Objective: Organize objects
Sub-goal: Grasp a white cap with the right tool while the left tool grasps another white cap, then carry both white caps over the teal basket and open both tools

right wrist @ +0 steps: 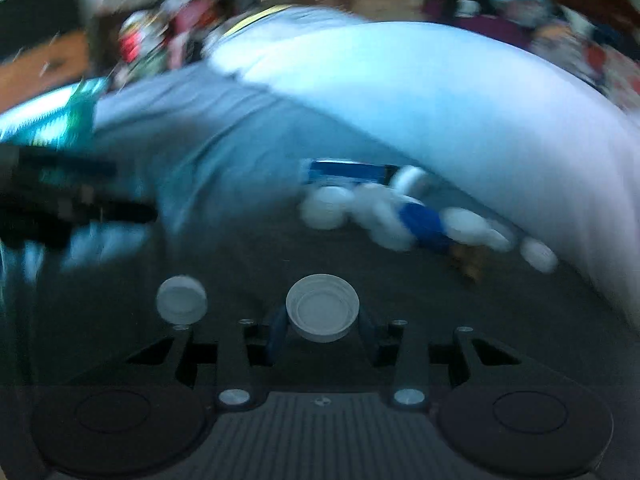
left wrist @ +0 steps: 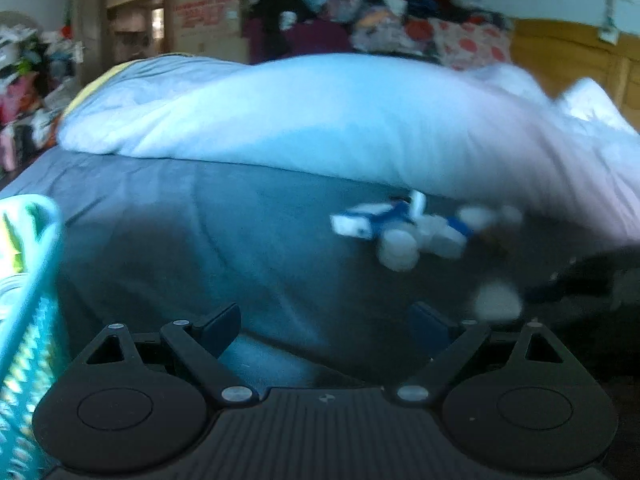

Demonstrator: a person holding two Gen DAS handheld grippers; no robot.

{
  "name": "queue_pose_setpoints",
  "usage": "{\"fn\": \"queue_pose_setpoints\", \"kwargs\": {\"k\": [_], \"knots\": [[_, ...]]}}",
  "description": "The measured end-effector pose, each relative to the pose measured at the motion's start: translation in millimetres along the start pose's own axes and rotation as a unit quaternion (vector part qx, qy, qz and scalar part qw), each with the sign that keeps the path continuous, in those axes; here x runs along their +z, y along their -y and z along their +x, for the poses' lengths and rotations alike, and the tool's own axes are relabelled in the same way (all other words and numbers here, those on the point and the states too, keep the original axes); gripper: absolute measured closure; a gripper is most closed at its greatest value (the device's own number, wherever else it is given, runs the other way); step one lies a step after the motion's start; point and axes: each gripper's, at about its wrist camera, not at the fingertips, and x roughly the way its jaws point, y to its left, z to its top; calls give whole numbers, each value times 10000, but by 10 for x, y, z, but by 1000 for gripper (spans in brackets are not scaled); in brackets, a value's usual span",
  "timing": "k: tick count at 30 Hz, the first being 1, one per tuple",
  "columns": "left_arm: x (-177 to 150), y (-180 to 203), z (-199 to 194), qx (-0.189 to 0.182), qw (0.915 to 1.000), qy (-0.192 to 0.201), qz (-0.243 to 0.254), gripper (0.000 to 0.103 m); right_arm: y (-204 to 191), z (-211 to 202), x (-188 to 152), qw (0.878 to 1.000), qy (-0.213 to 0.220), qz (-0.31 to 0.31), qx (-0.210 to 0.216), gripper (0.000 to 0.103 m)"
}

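Holding a round white lid tight between its two fingers, our right gripper hangs over the grey bed sheet. Our left gripper has its jaws spread wide with nothing in them. A teal basket sits at its left. More white and blue things lie piled by the big white pillow. Another white lid lies close by.
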Motion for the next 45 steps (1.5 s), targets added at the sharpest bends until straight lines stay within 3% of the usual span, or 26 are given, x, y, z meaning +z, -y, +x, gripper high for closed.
{"fn": "queue_pose_setpoints", "kwargs": {"k": [5, 10, 12, 13, 15, 18, 20, 24, 28, 33, 40, 45], "knots": [[-192, 319, 96, -473, 9969, -51, 621, 13, 254, -74, -372, 9934, 165, 1122, -165, 62], [-351, 597, 303, -379, 9939, -113, 1025, 19, 301, -47, -486, 9915, 308, 1249, -174, 62], [-391, 605, 381, -373, 9947, -185, 939, 40, 286, -46, -533, 9910, 344, 1285, -162, 62], [-395, 591, 391, -449, 9947, -200, 899, 44, 336, -147, -600, 9908, 373, 1291, -168, 62], [-396, 573, 373, -452, 9955, -207, 802, 70, 293, -163, -584, 9900, 444, 1324, -200, 62], [-340, 533, 287, -339, 9973, -269, 599, 71, 341, -349, -562, 9893, 590, 1318, -226, 62], [-230, 480, 105, -301, 9987, -82, 392, 71, 357, -480, -467, 9891, 723, 1261, -231, 62], [128, 358, -375, 43, 9985, 481, 255, 71, 269, -636, -1, 9883, 1091, 1049, -158, 62], [515, -33, -878, 591, 9949, 795, -169, 71, -42, -812, 676, 9865, 1450, 741, 161, 62], [807, -745, -1528, 1541, 9797, 1100, -656, 71, -712, -951, 1511, 9808, 1732, 295, 847, 62], [858, -1950, -2089, 2715, 9499, 644, -1410, 71, -1780, -958, 2402, 9712, 1593, -135, 1765, 62], [762, -2475, -2344, 3076, 9340, 349, -1783, 71, -2462, -839, 2721, 9703, 1197, -339, 2073, 62]]}}
